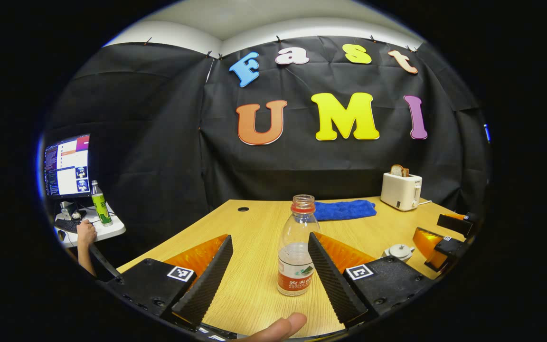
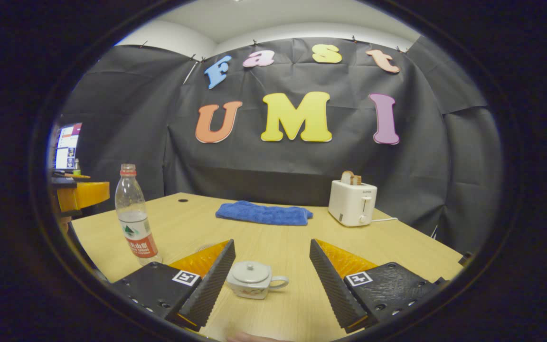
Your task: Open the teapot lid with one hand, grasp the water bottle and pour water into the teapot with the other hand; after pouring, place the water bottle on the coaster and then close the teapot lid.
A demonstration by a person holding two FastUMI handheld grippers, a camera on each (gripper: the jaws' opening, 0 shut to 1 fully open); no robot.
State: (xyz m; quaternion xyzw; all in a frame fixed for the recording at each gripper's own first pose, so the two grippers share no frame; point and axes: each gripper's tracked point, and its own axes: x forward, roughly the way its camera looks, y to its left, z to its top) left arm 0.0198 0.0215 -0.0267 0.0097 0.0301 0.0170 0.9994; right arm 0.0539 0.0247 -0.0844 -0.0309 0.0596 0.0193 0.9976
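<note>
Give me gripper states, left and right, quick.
Left gripper: open, fingers either side of the water bottle, not gripping.
Right gripper: open, teapot between its fingers, lid on, untouched.

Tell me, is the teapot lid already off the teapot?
No, in the right gripper view the lid sits on the teapot between the open fingers.

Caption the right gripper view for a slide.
Open right gripper frames the lidded teapot; water bottle stands left.
</note>
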